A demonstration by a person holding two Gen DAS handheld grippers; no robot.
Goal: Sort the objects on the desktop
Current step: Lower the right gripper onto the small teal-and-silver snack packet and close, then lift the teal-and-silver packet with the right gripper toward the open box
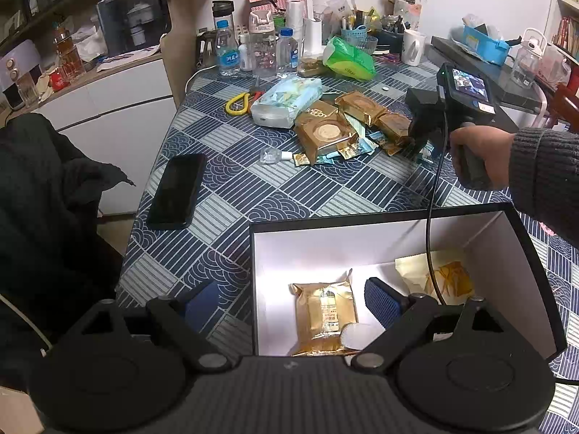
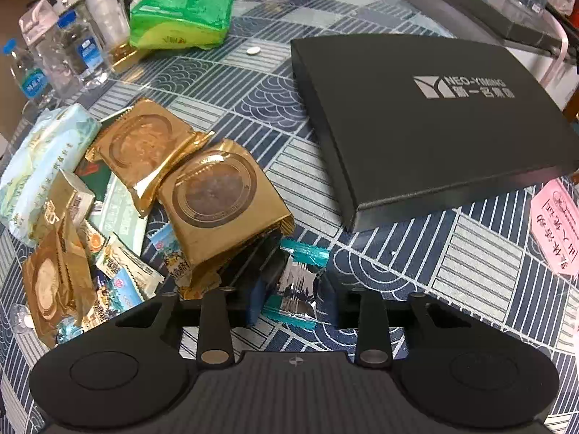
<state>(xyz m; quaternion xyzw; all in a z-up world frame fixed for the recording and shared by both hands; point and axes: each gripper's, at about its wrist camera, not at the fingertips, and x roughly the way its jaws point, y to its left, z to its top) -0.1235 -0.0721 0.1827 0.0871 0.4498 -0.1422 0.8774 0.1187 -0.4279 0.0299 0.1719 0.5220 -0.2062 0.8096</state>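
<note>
Right gripper (image 2: 295,289), lower centre, jaws spread astride silver-teal foil sachet (image 2: 298,284): light, crinkly, slippery; pinch mid-body. Left gripper (image 1: 289,303) spread, empty, over open box (image 1: 362,224).

An open box (image 1: 405,217) sits on the table (image 1: 231,188) under the left claw (image 1: 293,303), with a wrapped cake (image 1: 324,316) and a pouch (image 1: 438,278) inside. A phone (image 1: 177,190) lies ahead to its left. Ahead of the right claw (image 2: 293,285) lies a small sachet (image 2: 298,282); a snack pile (image 2: 144,195) is left, a flat lid (image 2: 427,123) ahead right.
</note>
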